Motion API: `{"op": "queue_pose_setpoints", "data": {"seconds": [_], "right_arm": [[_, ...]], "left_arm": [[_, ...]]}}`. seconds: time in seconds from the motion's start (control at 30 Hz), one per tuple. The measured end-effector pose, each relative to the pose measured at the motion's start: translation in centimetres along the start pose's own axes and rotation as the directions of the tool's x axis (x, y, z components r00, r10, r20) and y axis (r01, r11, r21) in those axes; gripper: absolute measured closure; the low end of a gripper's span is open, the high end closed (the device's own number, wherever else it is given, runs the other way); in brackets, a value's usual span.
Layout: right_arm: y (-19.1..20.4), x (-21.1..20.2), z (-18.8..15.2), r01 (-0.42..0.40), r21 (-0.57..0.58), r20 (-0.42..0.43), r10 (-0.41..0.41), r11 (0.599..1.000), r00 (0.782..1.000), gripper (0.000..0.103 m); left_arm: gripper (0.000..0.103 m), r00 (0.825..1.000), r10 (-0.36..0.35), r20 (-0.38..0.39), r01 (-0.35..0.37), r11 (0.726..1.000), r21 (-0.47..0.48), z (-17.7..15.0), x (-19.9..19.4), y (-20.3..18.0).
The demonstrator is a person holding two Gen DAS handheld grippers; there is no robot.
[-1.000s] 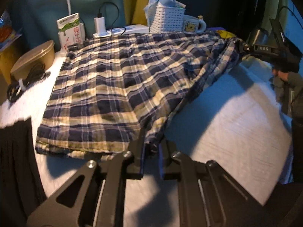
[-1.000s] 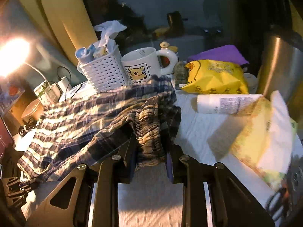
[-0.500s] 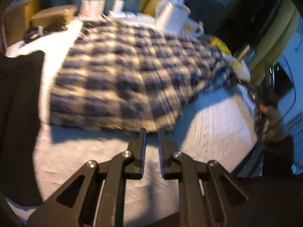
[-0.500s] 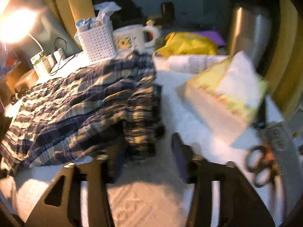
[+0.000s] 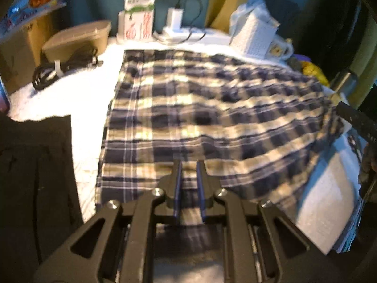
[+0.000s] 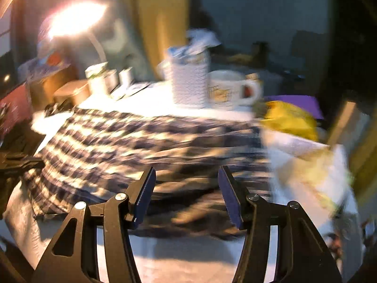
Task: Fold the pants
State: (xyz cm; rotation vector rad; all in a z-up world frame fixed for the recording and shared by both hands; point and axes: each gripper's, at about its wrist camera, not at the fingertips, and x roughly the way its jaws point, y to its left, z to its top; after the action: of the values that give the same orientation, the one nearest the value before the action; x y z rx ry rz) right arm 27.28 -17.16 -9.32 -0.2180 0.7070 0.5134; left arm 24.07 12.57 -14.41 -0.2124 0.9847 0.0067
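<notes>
The plaid pants lie spread flat on the white table cover, with a rumpled edge toward the right. My left gripper hovers over their near hem. Its pads stand a narrow gap apart and pinch nothing; the cloth shows through below. In the blurred right wrist view my right gripper is wide open above the bunched near edge of the pants, with nothing between its fingers. The right gripper shows as a dark bar at the right edge of the left wrist view.
A black garment lies left of the pants. Behind them stand a tan container, a coiled cable, a carton, a white basket and a mug. A yellow bag and a pale packet sit to the right.
Both grippers have let go of the pants, which now lie flat. The right jaws have opened wide. The left gripper drew back, then came forward over the hem.
</notes>
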Motion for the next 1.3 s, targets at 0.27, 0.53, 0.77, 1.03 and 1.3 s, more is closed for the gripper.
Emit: {"op": "queue_pose_setpoints", "data": {"seconds": [0.27, 0.53, 0.77, 1.03, 1.3], "right_arm": [[-1.1, 4.2, -1.3, 0.065, 0.033, -0.13, -0.06, 0.997, 0.99, 0.044], [-3.6, 0.6, -0.3, 0.111, 0.074, -0.057, -0.107, 0.991, 0.993, 0.044], [-3.0, 2.1, 2.0, 0.107, 0.08, -0.042, -0.104, 0.991, 0.994, 0.044], [-2.7, 3.9, 2.6, 0.088, 0.082, -0.061, -0.083, 0.993, 0.995, 0.044], [-3.1, 5.0, 2.8, 0.086, 0.084, -0.078, -0.08, 0.993, 0.994, 0.044]], "left_arm": [[0.09, 1.0, 0.005, 0.019, -0.004, 1.0, -0.011, -0.7, 0.0, 2.0], [0.09, 0.997, 0.059, 0.043, -0.059, 0.998, 0.0, 2.4, -2.1, 3.5], [0.089, 0.996, 0.065, 0.058, -0.068, 0.997, 0.045, 8.5, 0.7, 4.0], [0.086, 0.99, 0.134, 0.047, -0.135, 0.991, 0.024, 11.2, 4.4, 4.9], [0.079, 0.994, 0.105, 0.017, -0.104, 0.994, -0.026, 11.3, 5.8, 6.4]]}}
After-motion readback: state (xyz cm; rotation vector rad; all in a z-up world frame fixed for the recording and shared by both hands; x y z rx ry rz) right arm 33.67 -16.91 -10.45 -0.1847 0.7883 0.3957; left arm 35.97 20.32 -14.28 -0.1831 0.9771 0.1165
